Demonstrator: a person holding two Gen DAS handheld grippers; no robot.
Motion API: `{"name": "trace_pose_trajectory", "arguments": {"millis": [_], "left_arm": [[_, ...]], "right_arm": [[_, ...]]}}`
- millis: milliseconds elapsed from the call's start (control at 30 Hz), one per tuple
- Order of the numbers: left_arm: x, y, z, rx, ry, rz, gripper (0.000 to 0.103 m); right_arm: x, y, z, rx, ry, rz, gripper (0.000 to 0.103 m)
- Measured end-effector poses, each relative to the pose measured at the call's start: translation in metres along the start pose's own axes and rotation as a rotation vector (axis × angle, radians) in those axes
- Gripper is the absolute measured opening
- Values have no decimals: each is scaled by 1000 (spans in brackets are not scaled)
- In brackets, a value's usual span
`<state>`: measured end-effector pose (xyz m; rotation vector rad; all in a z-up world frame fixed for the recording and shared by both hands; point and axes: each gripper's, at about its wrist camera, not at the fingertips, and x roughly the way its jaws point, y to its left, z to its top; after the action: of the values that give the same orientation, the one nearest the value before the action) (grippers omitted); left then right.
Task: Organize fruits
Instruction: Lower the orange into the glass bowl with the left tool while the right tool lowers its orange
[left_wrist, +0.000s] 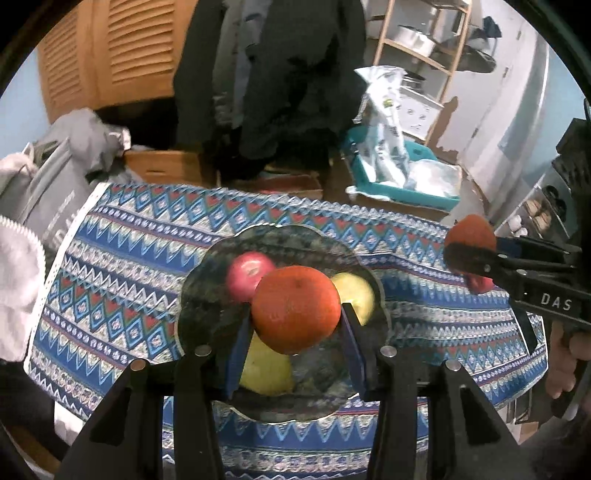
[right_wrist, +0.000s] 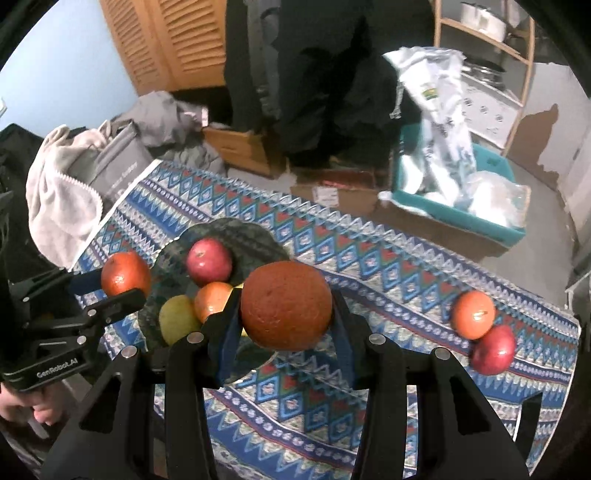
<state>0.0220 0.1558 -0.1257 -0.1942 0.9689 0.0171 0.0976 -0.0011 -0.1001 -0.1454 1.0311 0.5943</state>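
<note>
Left hand-held gripper clamps an orange over the plate mid-frame; right hand-held gripper grips another orange. Next: probably lower and release.

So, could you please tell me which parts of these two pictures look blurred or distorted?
Left wrist view: round orange fruit sharp, yellow apple smeared, tablecloth edge bowed. Right wrist view: dimpled dark-orange fruit crisp, white plastic bag motion-blurred, corners vignetted black.
</note>
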Motion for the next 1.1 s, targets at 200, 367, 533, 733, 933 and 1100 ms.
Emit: {"name": "trace_pose_trajectory", "arguments": {"millis": [200,367,533,733,933,1100], "left_arm": [[7,23,-5,-37,19,17,47],[18,36,-8,-60,44,30,47],[31,44,-10,-70,75,39,47],[39,46,-11,-69,98,49,47],[47,48,-11,-76,123,48,47],[46,46,-10,-63,121,75,57]], "right_arm": [[17,20,7,-11,25,28,44],[29,35,9,-36,46,34,44],[40,43,6,-49,71,34,44],[48,45,5,-57,90,31,44],[51,45,4,-56,96,33,44],[53,45,1,-56,104,37,44]]}}
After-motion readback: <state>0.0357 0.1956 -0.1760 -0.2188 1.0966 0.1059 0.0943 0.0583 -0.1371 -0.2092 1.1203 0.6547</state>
